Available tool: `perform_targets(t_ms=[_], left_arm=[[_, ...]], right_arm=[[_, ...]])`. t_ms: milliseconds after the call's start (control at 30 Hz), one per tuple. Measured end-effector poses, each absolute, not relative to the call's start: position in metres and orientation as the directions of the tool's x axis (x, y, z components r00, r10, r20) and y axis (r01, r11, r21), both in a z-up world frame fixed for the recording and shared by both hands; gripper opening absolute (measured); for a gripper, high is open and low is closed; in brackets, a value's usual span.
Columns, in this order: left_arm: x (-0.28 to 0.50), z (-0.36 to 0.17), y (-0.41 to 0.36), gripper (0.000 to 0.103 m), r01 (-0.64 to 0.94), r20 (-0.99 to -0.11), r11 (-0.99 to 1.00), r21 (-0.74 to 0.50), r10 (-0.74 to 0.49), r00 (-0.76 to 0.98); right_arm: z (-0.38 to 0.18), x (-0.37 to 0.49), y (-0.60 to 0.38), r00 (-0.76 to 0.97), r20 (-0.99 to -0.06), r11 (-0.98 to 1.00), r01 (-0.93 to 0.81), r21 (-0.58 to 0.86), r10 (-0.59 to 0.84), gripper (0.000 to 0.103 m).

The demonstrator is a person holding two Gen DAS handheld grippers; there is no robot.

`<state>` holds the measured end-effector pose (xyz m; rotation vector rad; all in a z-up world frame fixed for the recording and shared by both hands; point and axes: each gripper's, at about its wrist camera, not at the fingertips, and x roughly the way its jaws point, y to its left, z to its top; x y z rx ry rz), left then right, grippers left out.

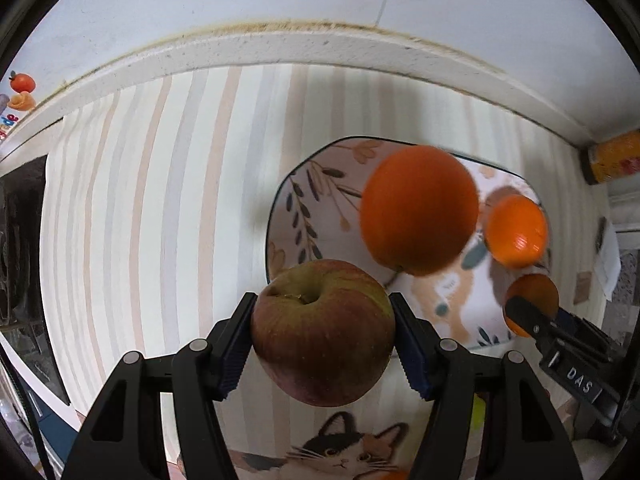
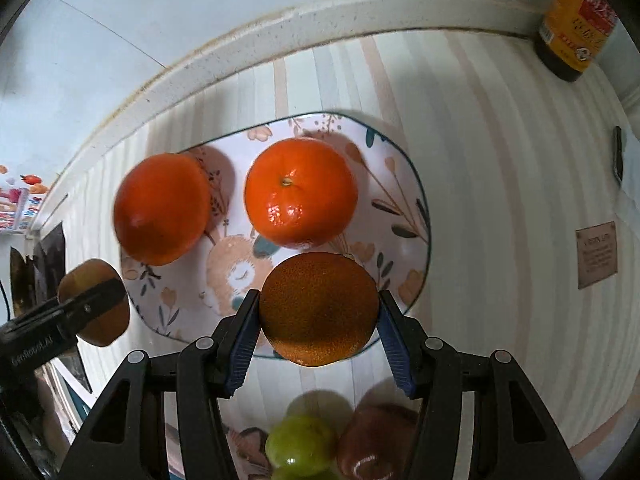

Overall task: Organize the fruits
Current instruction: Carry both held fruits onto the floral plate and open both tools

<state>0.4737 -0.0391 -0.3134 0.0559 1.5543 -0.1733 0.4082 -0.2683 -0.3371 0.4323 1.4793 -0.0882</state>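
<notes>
1. Left tongs [image 1: 324,336]: clamped on a reddish-green apple [image 1: 323,332], one blue pad on each side, stem dimple facing up. Apple is held above the striped tabletop [image 1: 160,200], just near-left of the flowered plate [image 1: 304,200].
2. Right tongs [image 2: 319,312]: clamped on a dull, pitted orange [image 2: 319,308], held over the near edge of the plate.
3. On the plate, right wrist view: a glossy orange [image 2: 301,192] at centre, a second one [image 2: 162,208] at the left rim, blurred.
4. Near edge, right wrist view: a green apple [image 2: 300,444] and a red apple [image 2: 376,444], both partly hidden behind the tong arms; what they rest on cannot be made out.
5. Far right corner: bottle [image 2: 576,20] with yellow label, top cut off.
6. Near edge, left wrist view: cat picture [image 1: 340,452], partly hidden by the tongs.
</notes>
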Motion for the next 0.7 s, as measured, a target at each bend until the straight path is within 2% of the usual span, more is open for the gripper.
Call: perform_targets(t_ms=[200,233,267,333,367,400,433,700], left_arm=[[0.48,-0.336,-0.034,0.062,0.104,-0.997,0.993,-0.06,-0.056,-0.043],[0.481,-0.337,-0.034,0.063,0.099,-0.998,0.993,-0.057,-0.054,-0.039],[0.481,-0.336,-0.033,0.063,0.096,-0.998,0.994,-0.056,-0.053,-0.03],[0.481,-0.334,-0.034,0.066,0.097,-0.999,0.994,-0.045,-0.046,-0.001],[0.482,-0.331,-0.034,0.078,0.097,-0.999,0.995,-0.034,-0.036,0.015],[0.482,-0.329,-0.035,0.086,0.098,-0.999,0.995,-0.03,-0.033,0.027],[0.482,-0.326,-0.035,0.096,0.099,-0.999,0.994,-0.033,-0.037,0.038],[0.475,-0.303,-0.031,0.097,0.105,-0.996,0.993,-0.051,-0.059,0.073]], right_arm=[[-0.352,0.411,-0.269,0.083,-0.971,0.914,0.328,0.238,0.223,0.06],[-0.354,0.411,-0.269,0.077,-0.97,0.913,0.328,0.244,0.231,0.063],[-0.355,0.412,-0.27,0.078,-0.967,0.91,0.328,0.255,0.243,0.067],[-0.351,0.414,-0.271,0.099,-0.967,0.912,0.321,0.256,0.236,0.085],[-0.349,0.415,-0.27,0.102,-0.969,0.916,0.317,0.245,0.224,0.09],[-0.345,0.415,-0.27,0.101,-0.972,0.92,0.313,0.234,0.213,0.097],[-0.343,0.415,-0.269,0.104,-0.972,0.923,0.307,0.233,0.21,0.097],[-0.33,0.41,-0.27,0.092,-0.986,0.941,0.3,0.158,0.137,0.097]])
